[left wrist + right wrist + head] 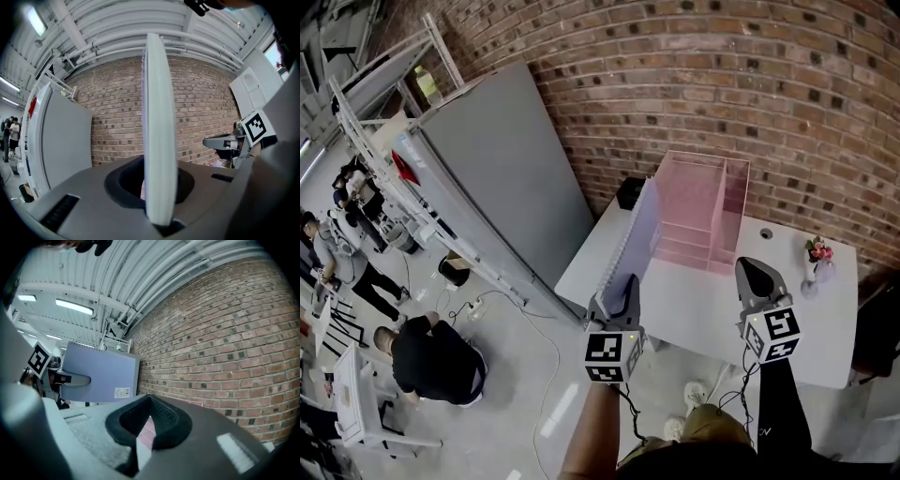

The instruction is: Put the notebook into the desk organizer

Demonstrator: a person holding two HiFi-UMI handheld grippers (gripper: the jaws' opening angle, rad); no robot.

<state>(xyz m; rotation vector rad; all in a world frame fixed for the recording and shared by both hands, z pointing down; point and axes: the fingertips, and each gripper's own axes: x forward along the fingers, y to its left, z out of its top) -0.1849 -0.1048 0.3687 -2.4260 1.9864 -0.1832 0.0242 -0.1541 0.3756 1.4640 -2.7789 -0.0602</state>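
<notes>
The left forearm [592,427] and the dark-sleeved right forearm [783,403] reach forward side by side, each tool held level and pointing at the brick wall [722,84]. The left tool [623,292] pinches the near end of the lavender notebook [639,230], which stands on edge ahead of its tips, beside the pink desk organizer [712,202] on the white desk [703,309]; the right tool [757,277], jaws pressed together on nothing, hangs before the organizer. A white barcode sticker [123,393] sits at the cover's corner far from the left tool, its print too small to read; the marker cube [613,358] on each tool shows black-and-white squares.

Lavender notebook [637,234] upright, edge-on, just left of pink organizer [689,202].
</notes>
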